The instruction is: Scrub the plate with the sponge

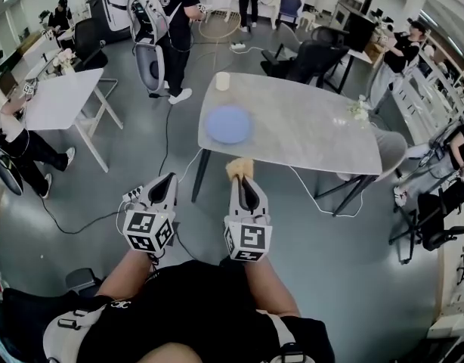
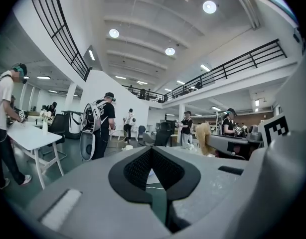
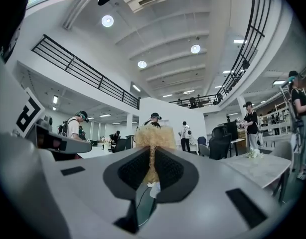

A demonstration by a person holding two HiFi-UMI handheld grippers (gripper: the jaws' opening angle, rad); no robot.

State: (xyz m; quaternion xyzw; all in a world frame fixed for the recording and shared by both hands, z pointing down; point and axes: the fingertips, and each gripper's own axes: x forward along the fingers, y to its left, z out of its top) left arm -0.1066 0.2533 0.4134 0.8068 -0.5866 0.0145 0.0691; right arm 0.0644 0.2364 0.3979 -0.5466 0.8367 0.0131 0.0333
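A round blue plate [image 1: 228, 123] lies on the left part of a grey table [image 1: 307, 131]. My right gripper [image 1: 241, 174] is held in the air short of the table's near edge, shut on a yellow sponge [image 1: 239, 168]; the sponge [image 3: 154, 137] sticks out above the closed jaws in the right gripper view. My left gripper [image 1: 170, 180] hovers to the left of it, over the floor, shut with nothing between its jaws [image 2: 152, 153]. The sponge [image 2: 203, 136] also shows at the right in the left gripper view.
A white cup [image 1: 222, 81] stands at the table's far left corner and small white flowers [image 1: 358, 110] at its right. Cables run over the floor under the table. A white table [image 1: 62, 97] stands at left. Several people and office chairs stand around the room.
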